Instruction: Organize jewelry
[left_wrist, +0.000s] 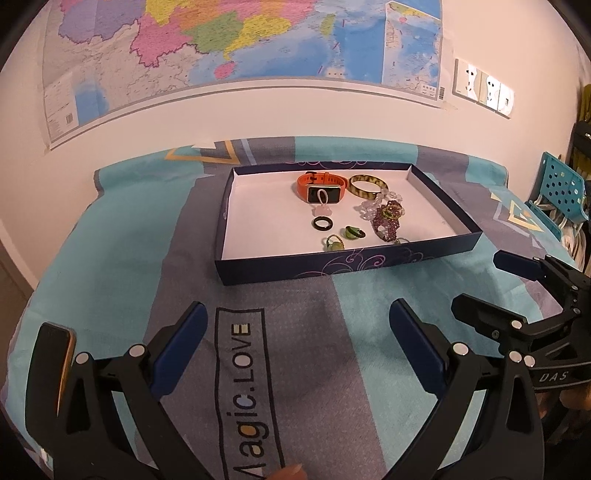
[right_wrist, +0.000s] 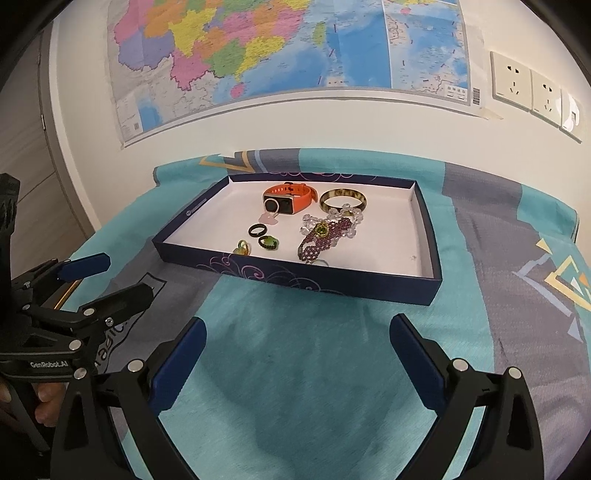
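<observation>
A shallow dark-blue box (left_wrist: 332, 264) (right_wrist: 295, 277) with a white floor lies on the cloth. In it are an orange smartwatch (left_wrist: 322, 186) (right_wrist: 290, 197), a tortoiseshell bangle (left_wrist: 367, 183) (right_wrist: 343, 199), a purple beaded bracelet (left_wrist: 387, 219) (right_wrist: 327, 236), a black ring (left_wrist: 322, 224) (right_wrist: 256, 230) and two green rings (left_wrist: 334, 243) (right_wrist: 267, 242). My left gripper (left_wrist: 295, 325) is open and empty over the cloth, short of the box. My right gripper (right_wrist: 295, 341) is open and empty, also in front of the box.
A blue and grey cloth (left_wrist: 295, 369) (right_wrist: 295, 387) covers the table. A phone (left_wrist: 59, 354) lies at the left edge. A wall with a map (left_wrist: 221, 44) stands behind. A blue perforated chair (left_wrist: 561, 184) is at the right.
</observation>
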